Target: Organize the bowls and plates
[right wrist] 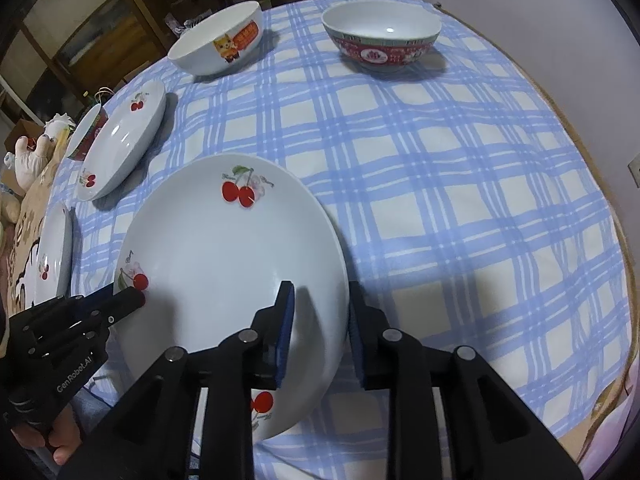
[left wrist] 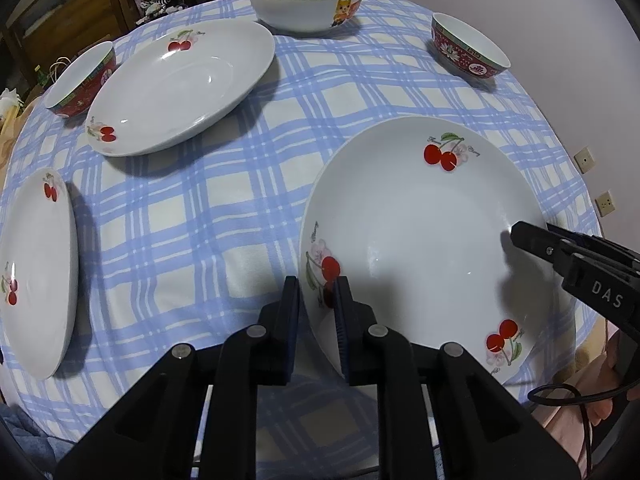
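A white cherry-print plate (left wrist: 420, 240) (right wrist: 224, 264) lies on the blue checked tablecloth (left wrist: 224, 208), nearest to me. My left gripper (left wrist: 316, 288) (right wrist: 134, 298) is shut narrowly on its left rim, one finger under the edge and one on top. My right gripper (right wrist: 320, 296) (left wrist: 528, 232) straddles the opposite rim with its jaws apart; the inner pad (right wrist: 284, 320) hovers over the plate's inside and casts a shadow there. Two more cherry plates lie further left: one mid-table (left wrist: 180, 84) (right wrist: 120, 148) and one at the table edge (left wrist: 36, 272) (right wrist: 54, 256).
A white bowl with a cartoon cat (left wrist: 304, 4) (right wrist: 216, 44) stands at the back. A red patterned bowl (left wrist: 468, 52) (right wrist: 380, 40) sits back right, another (left wrist: 80, 80) (right wrist: 86, 136) far left. Wooden shelving and soft toys stand beyond the table's left side.
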`<state>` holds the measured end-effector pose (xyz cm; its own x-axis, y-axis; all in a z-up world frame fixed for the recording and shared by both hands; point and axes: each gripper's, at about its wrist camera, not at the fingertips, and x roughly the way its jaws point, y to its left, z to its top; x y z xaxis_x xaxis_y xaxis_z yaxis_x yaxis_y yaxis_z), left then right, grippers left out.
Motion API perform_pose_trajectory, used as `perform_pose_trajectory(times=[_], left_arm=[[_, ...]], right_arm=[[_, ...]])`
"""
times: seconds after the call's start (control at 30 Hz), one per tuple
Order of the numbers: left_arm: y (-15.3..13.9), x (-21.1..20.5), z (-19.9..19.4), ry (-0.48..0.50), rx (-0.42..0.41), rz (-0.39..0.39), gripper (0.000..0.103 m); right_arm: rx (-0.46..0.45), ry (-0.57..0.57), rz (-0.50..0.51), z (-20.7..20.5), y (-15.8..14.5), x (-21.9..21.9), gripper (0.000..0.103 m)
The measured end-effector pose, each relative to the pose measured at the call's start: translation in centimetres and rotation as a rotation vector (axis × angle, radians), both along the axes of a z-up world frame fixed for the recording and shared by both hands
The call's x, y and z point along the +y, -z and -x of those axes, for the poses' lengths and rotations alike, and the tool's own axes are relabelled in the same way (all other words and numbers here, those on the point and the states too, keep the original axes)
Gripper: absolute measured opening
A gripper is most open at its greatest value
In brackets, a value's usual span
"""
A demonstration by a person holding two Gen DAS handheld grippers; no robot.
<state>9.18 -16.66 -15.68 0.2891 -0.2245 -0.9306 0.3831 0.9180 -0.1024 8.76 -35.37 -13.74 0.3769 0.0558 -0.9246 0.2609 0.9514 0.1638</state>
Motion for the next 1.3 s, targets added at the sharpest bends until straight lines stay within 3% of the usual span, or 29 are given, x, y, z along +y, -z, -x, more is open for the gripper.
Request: perform_pose_trajectory(times=[0.07, 0.17, 0.3, 0.43, 0.5, 0.67, 0.73, 0.9, 1.3], left_arm=[[-0.2, 0.2, 0.2, -0.006, -0.006, -0.005, 0.018], [-0.6, 0.9, 0.4, -0.023, -0.014, -0.004, 0.022], [-1.3, 1.7, 0.7, -0.044, -0.035, -0.013, 0.028], [-2.4, 2.5, 0.9, -0.067, -0.077, -0.038, 0.036], [-3.1, 3.0, 1.0, -0.081, -0.094, -0.044, 0.040], [-5.6, 4.2, 1.3, -0.096, -0.172, -0.079, 0.056], [-6.5, 5.0, 1.2, -0.103, -0.179, -0.078, 0.074], [-9.3, 7.6, 1.1, -0.154, -0.223, -0.099, 0.088], [-13.9, 16.0, 0.3, -0.260, -0.289, -0.170, 0.092]], right_arm=[[-0.014, -0.003, 0.015, 0.2, -0.4, 0.1, 0.034], [-0.030, -0.008, 0.035, 0.4, -1.0, 0.4, 0.051], [-0.054, -0.014, 0.050, 0.7, -1.6, 0.6, 0.054], [-0.088, -0.027, 0.079, 1.1, -2.5, 1.1, 0.070], [-0.115, -0.034, 0.084, 1.3, -3.2, 1.3, 0.072], [-0.192, -0.058, 0.091, 1.8, -5.1, 2.0, 0.083], [-0.226, -0.073, 0.105, 1.9, -6.0, 2.4, 0.088], [-0.292, -0.108, 0.150, 1.6, -7.9, 4.1, 0.103], [-0.432, -0.213, 0.087, -1.0, -12.1, 10.5, 0.103]])
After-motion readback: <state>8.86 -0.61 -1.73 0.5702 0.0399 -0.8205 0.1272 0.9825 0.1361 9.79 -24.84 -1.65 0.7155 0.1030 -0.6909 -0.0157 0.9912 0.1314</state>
